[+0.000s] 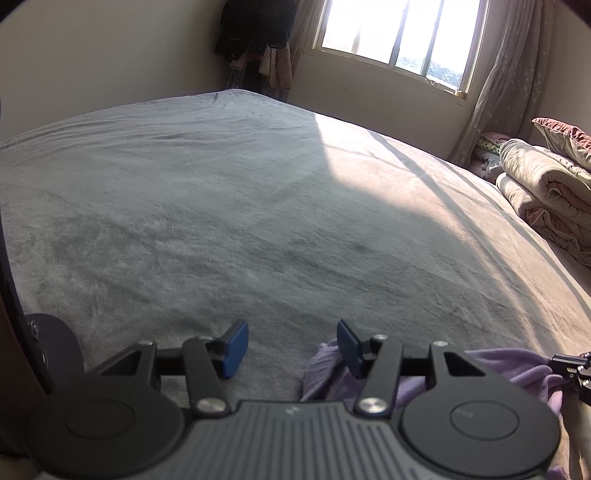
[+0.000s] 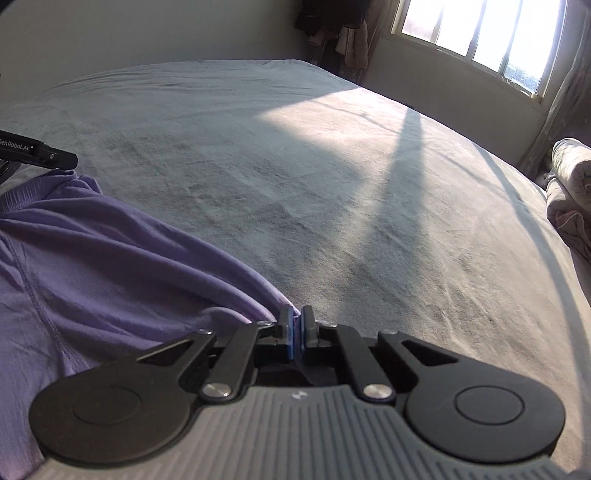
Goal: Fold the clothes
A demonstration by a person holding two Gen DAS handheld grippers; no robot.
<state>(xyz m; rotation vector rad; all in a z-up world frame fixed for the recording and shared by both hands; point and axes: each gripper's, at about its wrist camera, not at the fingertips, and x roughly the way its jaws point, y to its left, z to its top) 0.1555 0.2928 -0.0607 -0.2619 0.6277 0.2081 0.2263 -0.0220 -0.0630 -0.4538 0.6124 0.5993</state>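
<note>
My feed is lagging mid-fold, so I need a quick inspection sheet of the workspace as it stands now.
Surface: grey bed sheet, partly sunlit, lightly wrinkled.
Job's things: purple garment, bunched at the near edge.
Clutter: rolled quilts at the far right side.
Grippers: left hand-held gripper open, beside the garment; right hand-held gripper shut on the garment's edge.
Cables: nothing seen.
Surroundings: bright window, curtain, dark clothes hanging in the corner.
</note>
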